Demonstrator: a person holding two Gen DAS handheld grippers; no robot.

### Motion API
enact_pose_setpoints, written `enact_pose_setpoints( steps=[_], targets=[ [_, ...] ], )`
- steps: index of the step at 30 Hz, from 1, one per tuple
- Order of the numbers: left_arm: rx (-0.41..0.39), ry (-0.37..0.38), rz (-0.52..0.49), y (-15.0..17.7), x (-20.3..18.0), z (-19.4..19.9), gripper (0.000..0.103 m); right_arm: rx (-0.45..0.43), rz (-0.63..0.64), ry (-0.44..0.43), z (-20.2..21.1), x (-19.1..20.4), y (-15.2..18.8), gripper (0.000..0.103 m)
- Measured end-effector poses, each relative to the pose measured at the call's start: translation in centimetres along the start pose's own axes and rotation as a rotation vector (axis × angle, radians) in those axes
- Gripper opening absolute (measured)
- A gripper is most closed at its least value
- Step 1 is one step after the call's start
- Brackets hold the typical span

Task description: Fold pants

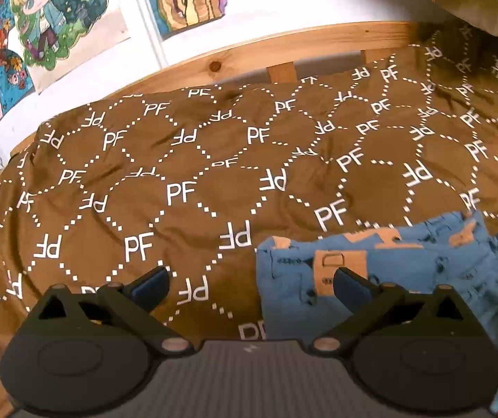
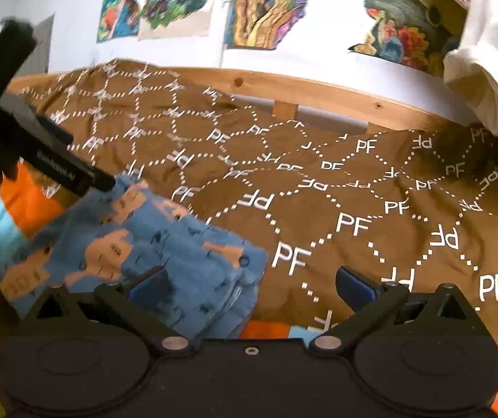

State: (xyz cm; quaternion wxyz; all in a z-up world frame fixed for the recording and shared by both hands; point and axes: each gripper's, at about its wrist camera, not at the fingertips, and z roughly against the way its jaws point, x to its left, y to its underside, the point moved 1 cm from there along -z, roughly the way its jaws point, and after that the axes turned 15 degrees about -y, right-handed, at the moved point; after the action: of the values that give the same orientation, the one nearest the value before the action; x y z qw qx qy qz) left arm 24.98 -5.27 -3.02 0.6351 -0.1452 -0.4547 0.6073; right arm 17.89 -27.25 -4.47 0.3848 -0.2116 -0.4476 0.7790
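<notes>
White wall (image 1: 266, 10) with colourful posters (image 1: 50, 24), pine bed frame (image 1: 283, 47), brown PF-print bedspread (image 1: 186, 188), daylight.

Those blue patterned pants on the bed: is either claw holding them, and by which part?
Neither. The left claw and the right claw both gape open with nothing pinched; the folded pants lie free on the brown bedspread.

Folded pants (image 1: 388, 271) lower right of frame on bedspread (image 1: 179, 181); bed rail (image 1: 283, 48) behind, posters (image 1: 57, 17) above
</notes>
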Motion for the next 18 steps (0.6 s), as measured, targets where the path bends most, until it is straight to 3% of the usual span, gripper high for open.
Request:
enact_pose_setpoints(
  steps=[7, 12, 15, 18],
  targets=[
    [0.027, 0.036, -0.008, 2.7, 0.5, 1.8, 0.103, 0.023, 0.001, 0.031, 0.8, 1.1, -0.2, 0.102],
    [0.076, 0.028, -0.018, 5.7, 1.3, 1.7, 0.103, 0.149, 0.001, 0.07, 0.0, 1.5, 0.8, 0.102],
    [0.103, 0.005, -0.036, 7.7, 1.8, 1.4, 0.102, 0.168, -0.026, 0.075, 0.3, 1.5, 1.3, 0.102],
    [0.121, 0.016, 0.015, 9.1, 3.1, 1.5, 0.102, 0.169, -0.062, 0.094, 1.1, 1.3, 1.4, 0.102]
  ],
)
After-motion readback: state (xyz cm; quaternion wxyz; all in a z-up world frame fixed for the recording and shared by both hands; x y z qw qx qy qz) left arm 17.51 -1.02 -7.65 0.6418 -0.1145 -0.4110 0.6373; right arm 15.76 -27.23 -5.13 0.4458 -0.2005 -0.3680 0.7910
